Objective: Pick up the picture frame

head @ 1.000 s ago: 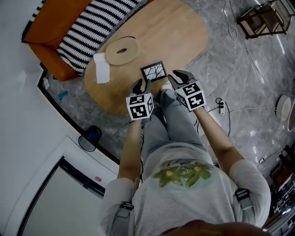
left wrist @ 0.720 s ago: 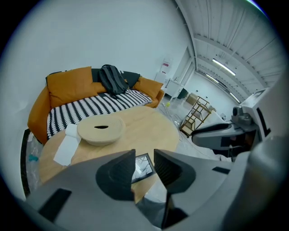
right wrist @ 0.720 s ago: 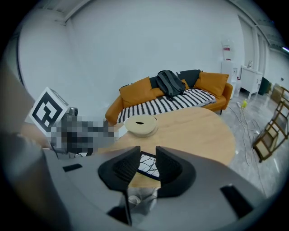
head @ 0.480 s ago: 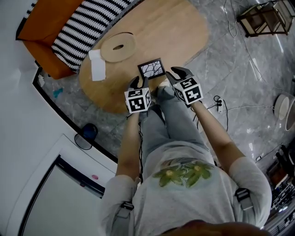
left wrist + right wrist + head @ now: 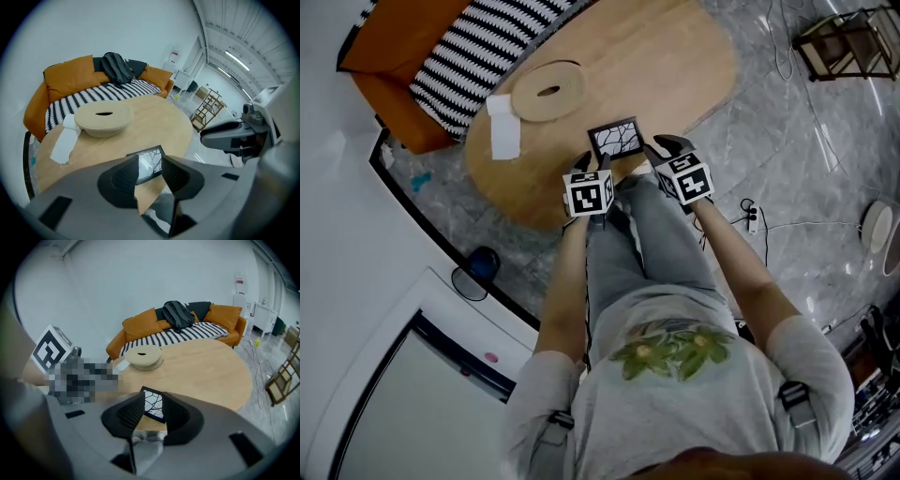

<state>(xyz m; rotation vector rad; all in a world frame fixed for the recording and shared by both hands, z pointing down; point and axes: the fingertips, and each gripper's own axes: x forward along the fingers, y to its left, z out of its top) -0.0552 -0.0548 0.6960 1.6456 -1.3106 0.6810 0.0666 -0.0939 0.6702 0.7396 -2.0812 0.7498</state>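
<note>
Black picture frame [image 5: 616, 139], branching-line print, flat on wooden table near edge

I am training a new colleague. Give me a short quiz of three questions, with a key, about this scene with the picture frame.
1. True or false: the picture frame hangs in the air above the table.
2. What lies beside the round woven tray? A) a white cloth B) a mug C) a book
3. Fill in: the frame lies near the table edge ___ to the person.

Key
1. False. It rests on the table; the left hand-held gripper and the right hand-held gripper are short of it, jaws opening, nothing between them.
2. A
3. closest
</note>
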